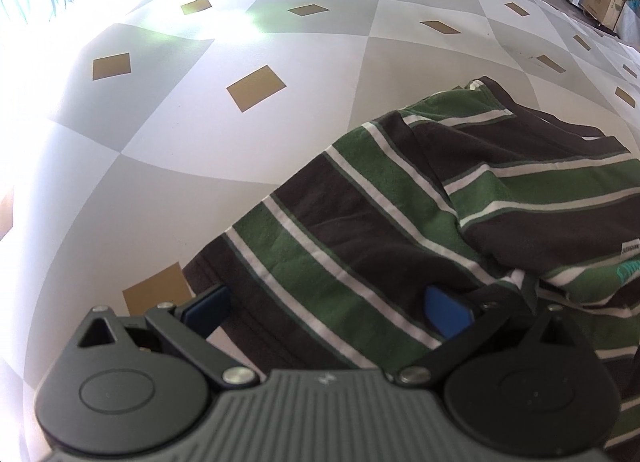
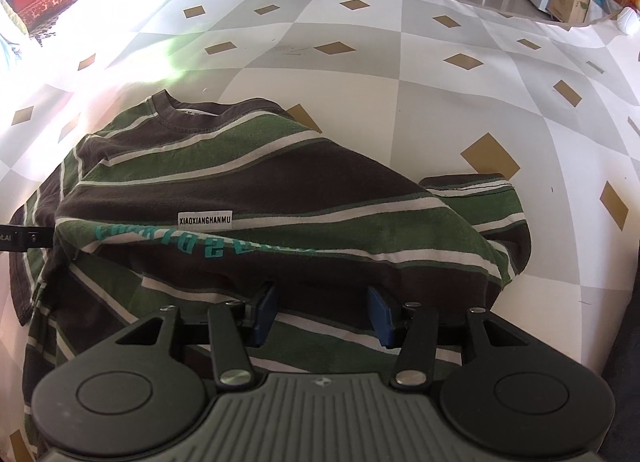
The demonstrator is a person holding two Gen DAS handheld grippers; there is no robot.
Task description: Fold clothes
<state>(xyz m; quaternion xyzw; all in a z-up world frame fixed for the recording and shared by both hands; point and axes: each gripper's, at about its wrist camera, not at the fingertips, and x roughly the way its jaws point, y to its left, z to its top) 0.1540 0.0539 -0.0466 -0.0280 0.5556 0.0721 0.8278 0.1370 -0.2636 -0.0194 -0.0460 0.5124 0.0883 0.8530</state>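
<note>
From my left wrist camera, my left gripper (image 1: 326,312) has its two blue pads spread wide over the striped T-shirt (image 1: 360,229). The left pad (image 1: 210,308) sits at the shirt's edge and the right pad (image 1: 446,312) lies against a fold of cloth; a band of fabric runs between them, but neither pad presses on it. The shirt lies rumpled on the checked mat (image 1: 240,133), towards its near right part in this view, one layer folded over another. I count one shirt, one mat, two pads.

From my right wrist camera, my right gripper (image 2: 324,312) stands about half spread, its pads to either side of the shirt's (image 2: 260,181) near folded edge. Cloth lies between them, yet I cannot tell whether they touch it. The shirt's collar (image 2: 208,113) points to the mat's (image 2: 460,109) far edge, a white label (image 2: 205,221) shows mid-chest, and one sleeve (image 2: 480,197) spreads to the right. At the left edge of this view, a dark bar pokes in beside the shirt. One shirt, one label, one visible sleeve.
</note>
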